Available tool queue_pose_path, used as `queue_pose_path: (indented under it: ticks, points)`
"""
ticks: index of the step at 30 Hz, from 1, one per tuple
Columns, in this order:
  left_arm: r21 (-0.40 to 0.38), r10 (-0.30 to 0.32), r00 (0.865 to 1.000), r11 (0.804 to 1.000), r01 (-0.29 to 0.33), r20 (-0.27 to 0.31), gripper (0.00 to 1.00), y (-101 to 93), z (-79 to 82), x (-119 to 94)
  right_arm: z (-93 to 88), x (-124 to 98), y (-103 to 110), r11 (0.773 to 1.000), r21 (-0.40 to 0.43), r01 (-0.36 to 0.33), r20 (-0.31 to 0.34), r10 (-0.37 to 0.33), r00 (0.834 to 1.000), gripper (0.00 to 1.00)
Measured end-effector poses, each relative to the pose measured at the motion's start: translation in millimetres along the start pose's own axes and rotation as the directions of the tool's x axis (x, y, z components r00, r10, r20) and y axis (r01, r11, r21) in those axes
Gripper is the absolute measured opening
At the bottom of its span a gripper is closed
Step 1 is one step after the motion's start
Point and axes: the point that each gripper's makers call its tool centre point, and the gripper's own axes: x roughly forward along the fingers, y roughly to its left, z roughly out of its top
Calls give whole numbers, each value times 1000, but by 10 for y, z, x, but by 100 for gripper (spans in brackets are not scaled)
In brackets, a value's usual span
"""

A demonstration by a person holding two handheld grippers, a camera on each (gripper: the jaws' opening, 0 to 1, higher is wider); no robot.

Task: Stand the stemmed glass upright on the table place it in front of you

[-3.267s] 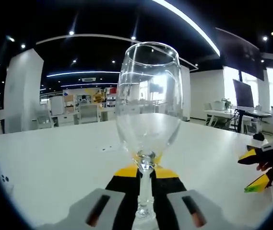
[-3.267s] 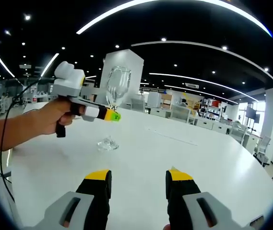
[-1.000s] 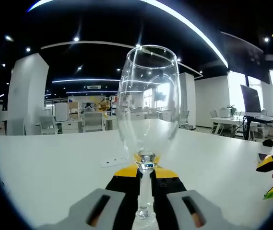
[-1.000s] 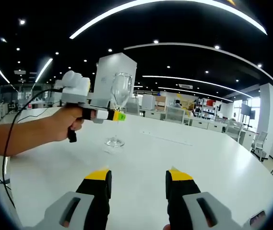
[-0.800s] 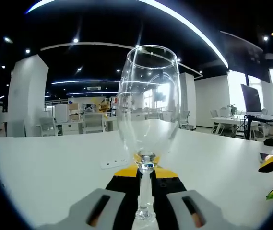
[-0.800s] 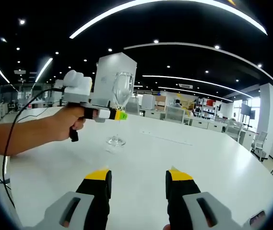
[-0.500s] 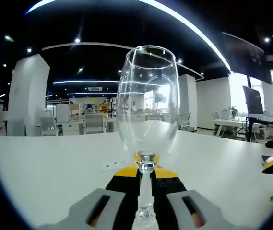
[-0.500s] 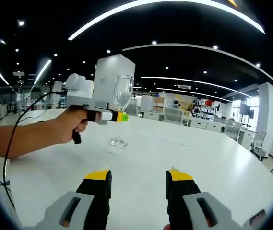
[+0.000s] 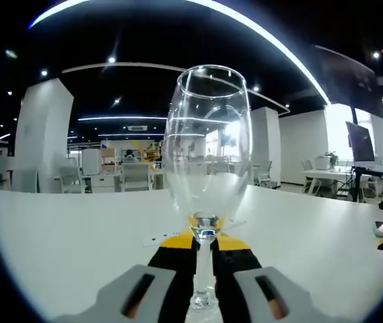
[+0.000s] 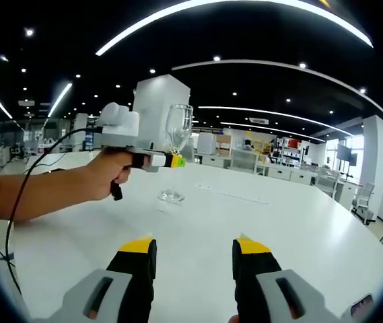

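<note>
1. A clear stemmed glass (image 9: 207,161) stands upright and empty, its round foot resting on a white bench (image 9: 63,235).
2. The left tongs (image 9: 204,266) pinch the glass by its stem, one yellow-tipped black jaw on each side, just under the bowl.
3. In the right gripper view, the glass (image 10: 178,151) sits to the left of centre on the bench (image 10: 299,235), with the left tongs (image 10: 175,160) closed on its stem from the left.
4. A person's hand (image 10: 107,173) grips the left tongs' handle; a black cable hangs from it.
5. The right tongs (image 10: 194,259) hover above the bench, jaws spread and holding nothing, well apart from the glass.
</note>
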Motion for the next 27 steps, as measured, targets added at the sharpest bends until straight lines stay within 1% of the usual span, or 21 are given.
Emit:
queue_pose_path:
  ticks: [5,12,16,22,27]
  points:
    - [-6,3,1000,1000,-3,2,10,16,-8,58,-6,3,2,1000,-2,-1,-4,1,1000,48]
    - [-4,1,1000,1000,-1,15,10,-15,30,153,-12,8,2,1000,-3,-4,-9,4,1000,48]
    - [-12,1,1000,1000,-1,9,10,-15,36,214,-14,8,-2,1000,-3,-4,-10,4,1000,48]
    - [-10,5,1000,1000,-5,22,10,-18,91,286,-16,11,-4,1000,-3,-7,-11,7,1000,48]
    - [-11,8,1000,1000,-7,26,10,-13,98,332,-17,11,-7,1000,-5,-8,-12,8,1000,48]
